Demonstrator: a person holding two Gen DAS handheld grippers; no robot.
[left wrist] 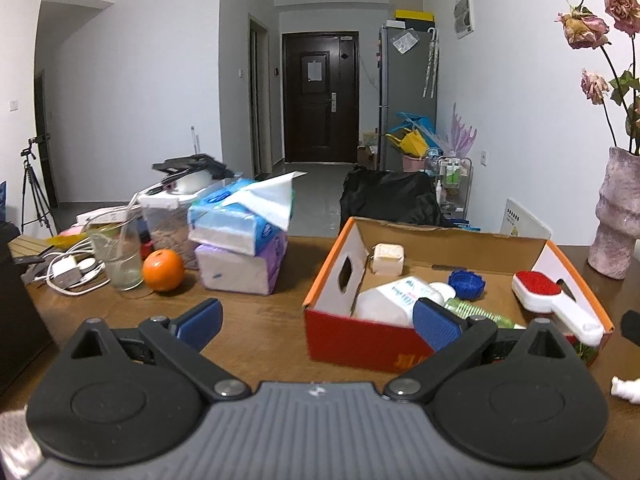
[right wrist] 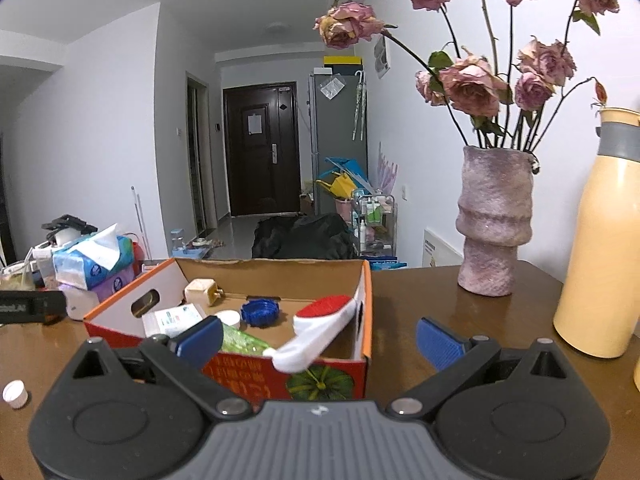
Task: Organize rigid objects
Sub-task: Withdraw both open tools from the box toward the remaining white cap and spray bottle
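With my left tongs (left wrist: 318,318) spread and empty before the cardboard box (left wrist: 416,350), already holding a lint brush (left wrist: 538,292) and blue cap (left wrist: 466,284), I judge the small white bottle (left wrist: 626,389) on the counter (left wrist: 256,328) comes next (my right tongs (right wrist: 320,338) gape idle too).

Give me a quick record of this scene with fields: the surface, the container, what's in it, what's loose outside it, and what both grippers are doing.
surface: brown wooden table
container: open cardboard box, orange rim, red front
contents: lint brush leaning on the front rim, handle sticking out; blue cap; white bottle; green bottle; beige plug
outside box: small white cap; orange; tissue packs; vase; yellow flask
left gripper: jaws open, empty
right gripper: jaws open, empty
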